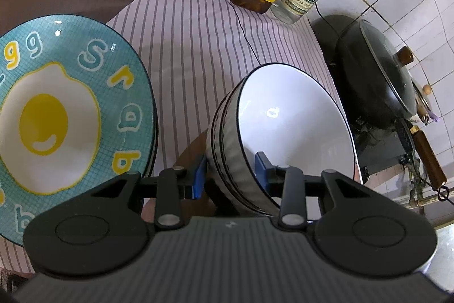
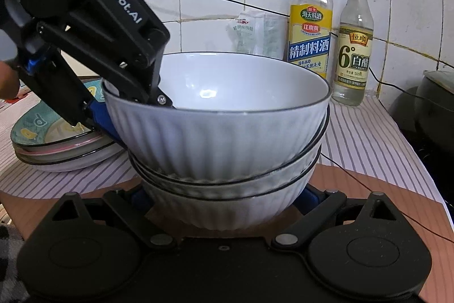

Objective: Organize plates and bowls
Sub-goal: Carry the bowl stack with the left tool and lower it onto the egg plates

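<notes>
We have three ribbed white bowls nested in one stack on the striped cloth of the worktop, just right of a pile of plates topped by the teal fried-egg plate. Our left gripper has its jaws spread across the top bowl's wall, one blue pad outside on the ribs, the other inside against the smooth glaze; whether they already pinch we cannot tell, though they sit close to the wall. Our right gripper has its jaws wide open on either side of the bottom bowl's base, not visibly touching. We judge these bowls to be glazed ceramic: stiff, fairly heavy, brittle, and slick inside, so a rim pinch may slip or tip the bowl. The ribbed outside should offer better purchase. Lifting the top one alone risks dragging the nested bowl beneath, so steadying the lower stack from the base seems wise. The cooking wine bottle and vinegar bottle stand well behind.
</notes>
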`<state>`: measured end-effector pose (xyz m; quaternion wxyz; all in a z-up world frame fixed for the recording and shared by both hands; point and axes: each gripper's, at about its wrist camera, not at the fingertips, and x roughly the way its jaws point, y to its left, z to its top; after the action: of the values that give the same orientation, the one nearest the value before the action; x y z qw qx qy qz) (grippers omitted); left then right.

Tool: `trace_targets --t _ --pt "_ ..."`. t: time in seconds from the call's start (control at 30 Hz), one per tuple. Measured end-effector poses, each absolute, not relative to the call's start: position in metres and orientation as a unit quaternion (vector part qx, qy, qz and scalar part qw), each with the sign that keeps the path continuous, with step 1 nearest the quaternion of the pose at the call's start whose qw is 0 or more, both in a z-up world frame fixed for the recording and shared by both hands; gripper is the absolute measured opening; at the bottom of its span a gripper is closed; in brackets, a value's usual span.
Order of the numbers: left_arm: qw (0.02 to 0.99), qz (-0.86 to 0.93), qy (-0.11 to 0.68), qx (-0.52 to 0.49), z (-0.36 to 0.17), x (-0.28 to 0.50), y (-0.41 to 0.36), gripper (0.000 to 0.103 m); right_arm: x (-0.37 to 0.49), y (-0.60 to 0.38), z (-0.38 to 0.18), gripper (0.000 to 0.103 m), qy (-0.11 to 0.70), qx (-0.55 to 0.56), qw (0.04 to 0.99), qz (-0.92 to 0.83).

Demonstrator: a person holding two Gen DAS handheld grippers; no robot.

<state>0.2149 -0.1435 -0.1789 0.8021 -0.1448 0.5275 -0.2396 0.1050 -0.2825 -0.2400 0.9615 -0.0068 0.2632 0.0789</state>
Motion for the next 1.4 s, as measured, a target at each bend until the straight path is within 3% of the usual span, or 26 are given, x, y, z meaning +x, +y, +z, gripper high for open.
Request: trace_targets --t 0.53,0.97,1.4 --pt "0.822 -0.242 0.501 -0.116 -0.132 0.206 -0.127 0.033 0.100 -0.265 -0.201 0.098 0.220 -0.014 0.972 0.083" --pt "0.852 -0.199 0.469 -0.121 -0.095 0.193 -0.056 0.033 0.118 -0.206 -0.166 0.098 0.183 -0.021 0.972 0.143" --pt "0.860 -0.147 0.475 -0.119 -0.112 0.194 0.007 0.033 0.151 -0.144 -0.173 0.098 0.206 -0.012 0.958 0.200"
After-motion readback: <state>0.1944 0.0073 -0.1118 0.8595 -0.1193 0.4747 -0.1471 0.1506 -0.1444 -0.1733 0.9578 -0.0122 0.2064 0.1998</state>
